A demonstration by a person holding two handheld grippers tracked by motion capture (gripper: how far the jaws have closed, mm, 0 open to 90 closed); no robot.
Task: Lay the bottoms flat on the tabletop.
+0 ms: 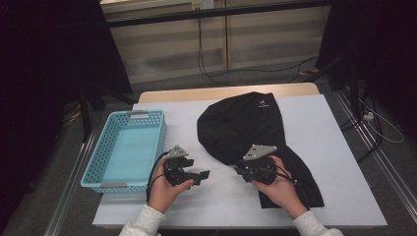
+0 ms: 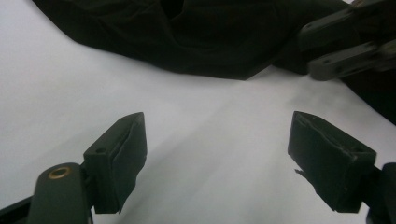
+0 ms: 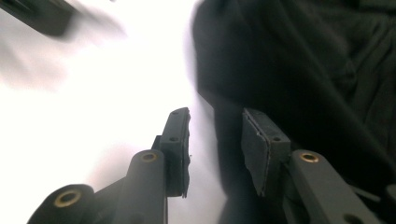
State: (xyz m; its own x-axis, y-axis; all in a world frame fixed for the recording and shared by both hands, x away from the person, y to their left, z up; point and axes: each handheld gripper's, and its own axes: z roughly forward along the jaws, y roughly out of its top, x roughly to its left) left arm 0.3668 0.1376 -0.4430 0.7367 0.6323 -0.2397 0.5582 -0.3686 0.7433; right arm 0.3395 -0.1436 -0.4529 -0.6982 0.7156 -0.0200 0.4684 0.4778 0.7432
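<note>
The right gripper [image 1: 239, 170] sits at the edge of the black garment [image 1: 246, 125], its jaws a little apart, holding nothing. The left gripper [image 1: 204, 174] is wide open over the white table [image 1: 334, 147].

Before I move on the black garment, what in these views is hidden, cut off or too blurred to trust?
- High view: the right claw tips merge with the dark black garment; contact unclear.
- High view: the small white logo is too small to read.
- Right claw view: motion blur smears the garment's edge.
- Left claw view: the garment is cut off by the top edge.
- High view: the near wall of the blue basket hides part of its floor.
</note>
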